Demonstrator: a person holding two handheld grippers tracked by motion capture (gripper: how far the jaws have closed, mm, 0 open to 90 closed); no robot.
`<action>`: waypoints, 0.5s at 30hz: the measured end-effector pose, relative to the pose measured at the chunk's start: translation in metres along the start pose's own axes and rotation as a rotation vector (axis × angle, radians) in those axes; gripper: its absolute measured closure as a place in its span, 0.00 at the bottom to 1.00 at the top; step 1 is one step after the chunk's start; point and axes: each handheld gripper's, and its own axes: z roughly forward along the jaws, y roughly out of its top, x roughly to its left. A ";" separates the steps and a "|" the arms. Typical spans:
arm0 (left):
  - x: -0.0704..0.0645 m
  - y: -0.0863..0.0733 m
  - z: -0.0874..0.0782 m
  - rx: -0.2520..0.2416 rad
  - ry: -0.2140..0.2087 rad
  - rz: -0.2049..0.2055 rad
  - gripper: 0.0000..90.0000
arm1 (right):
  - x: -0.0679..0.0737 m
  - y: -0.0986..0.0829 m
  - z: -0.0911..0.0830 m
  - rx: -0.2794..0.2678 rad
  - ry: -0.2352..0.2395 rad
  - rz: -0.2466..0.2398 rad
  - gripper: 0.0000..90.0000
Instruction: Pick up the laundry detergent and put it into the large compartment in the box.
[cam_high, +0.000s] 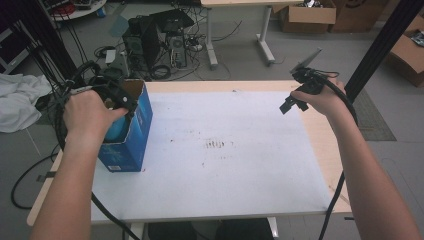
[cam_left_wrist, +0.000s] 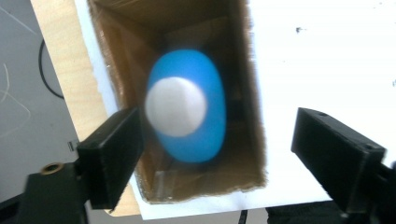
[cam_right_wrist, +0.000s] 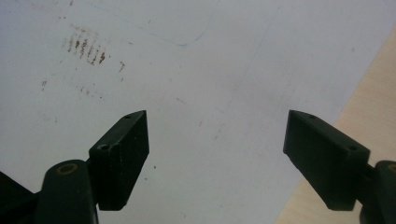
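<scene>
Setting: We stand at a wooden table (cam_high: 320, 145) covered by a white sheet (cam_high: 225, 150), with a cluttered floor beyond it.
Box: A blue cardboard box (cam_high: 131, 140), open at the top, stands at the sheet's left edge.
Object: A blue egg-shaped object (cam_left_wrist: 187, 106) with a pale round cap sits inside the box; it looks blurred, so we cannot tell whether it rests on the bottom.
Left tongs: Our left gripper (cam_left_wrist: 217, 154) hovers over the box mouth, jaws released wide on either side of the object, not touching it.
Right tongs: Our right gripper (cam_right_wrist: 217, 158) hangs above bare sheet near the table's right edge, jaws released and holding nothing.
Step in hand: We judge the work to centre on the object in the box, whether placing or fetching it.
Next move: Any reach inside would call for a straight descent, keeping the jaws clear of the cardboard walls.
</scene>
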 end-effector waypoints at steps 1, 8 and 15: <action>-0.003 0.000 -0.001 -0.004 -0.003 0.008 0.18 | 0.000 0.000 0.000 0.001 0.001 0.000 0.25; -0.032 0.003 -0.010 -0.015 -0.010 0.083 0.17 | 0.002 -0.001 -0.002 -0.003 0.002 -0.003 0.25; -0.063 0.006 -0.012 -0.028 -0.024 0.167 0.16 | 0.004 -0.001 -0.004 -0.004 0.002 -0.008 0.25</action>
